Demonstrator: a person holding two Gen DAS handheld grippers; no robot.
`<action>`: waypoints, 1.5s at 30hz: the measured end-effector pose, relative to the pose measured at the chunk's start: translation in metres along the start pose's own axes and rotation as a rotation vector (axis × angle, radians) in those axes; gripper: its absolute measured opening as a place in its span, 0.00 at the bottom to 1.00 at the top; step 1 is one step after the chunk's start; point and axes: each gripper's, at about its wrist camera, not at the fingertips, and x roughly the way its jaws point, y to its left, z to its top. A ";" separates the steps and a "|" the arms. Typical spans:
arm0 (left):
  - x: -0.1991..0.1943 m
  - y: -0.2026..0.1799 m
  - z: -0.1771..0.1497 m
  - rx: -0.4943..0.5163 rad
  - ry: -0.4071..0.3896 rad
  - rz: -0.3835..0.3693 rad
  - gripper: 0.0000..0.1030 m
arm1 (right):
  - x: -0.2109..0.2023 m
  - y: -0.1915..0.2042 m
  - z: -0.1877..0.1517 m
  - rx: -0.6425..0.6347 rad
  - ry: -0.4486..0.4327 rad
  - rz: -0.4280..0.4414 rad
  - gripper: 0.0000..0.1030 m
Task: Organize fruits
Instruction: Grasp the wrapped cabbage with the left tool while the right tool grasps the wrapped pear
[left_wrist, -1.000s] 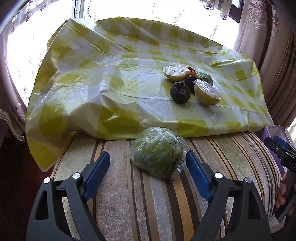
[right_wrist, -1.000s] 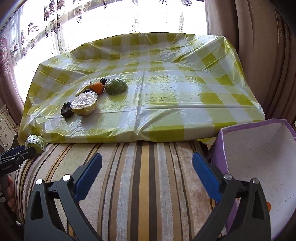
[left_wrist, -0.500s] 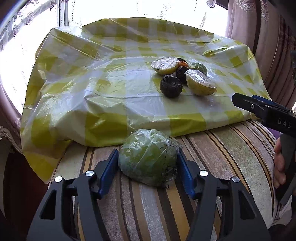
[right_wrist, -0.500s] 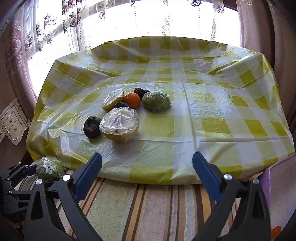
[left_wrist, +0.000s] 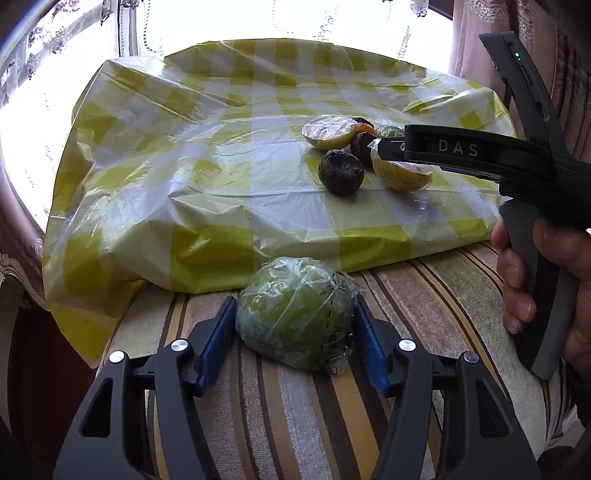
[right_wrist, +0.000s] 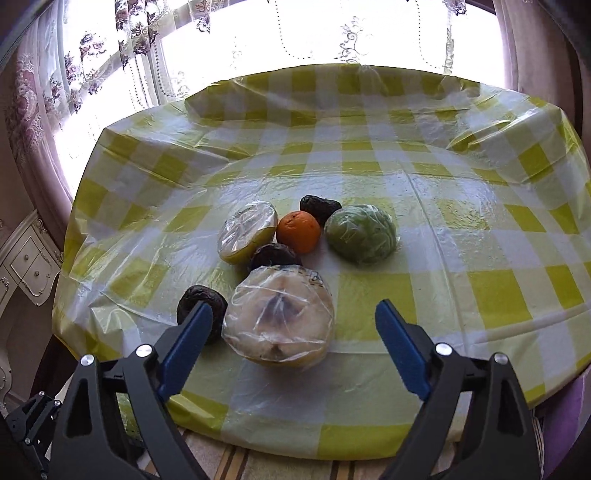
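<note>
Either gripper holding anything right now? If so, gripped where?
Left gripper is shut on the wrapped green fruit, pads on its left and right sides. Right gripper holds nothing; its jaws are closing around the wrapped halved fruit.

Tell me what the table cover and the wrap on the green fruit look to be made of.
Table cover: likely thin plastic sheet, glossy; it shows sharp creases and window glare over the yellow checks. Wrap on the green fruit: probably clear cling film, shiny and wrinkled, with the skin showing through.
</note>
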 end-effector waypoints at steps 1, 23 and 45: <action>0.000 0.000 0.000 0.000 0.000 0.000 0.56 | 0.003 0.001 0.001 -0.001 0.007 -0.003 0.84; -0.005 -0.014 0.007 0.022 0.003 -0.031 0.56 | -0.031 -0.016 -0.026 0.001 0.027 -0.010 0.61; -0.014 -0.091 0.029 0.192 -0.039 -0.094 0.57 | -0.118 -0.104 -0.064 0.137 -0.022 -0.075 0.61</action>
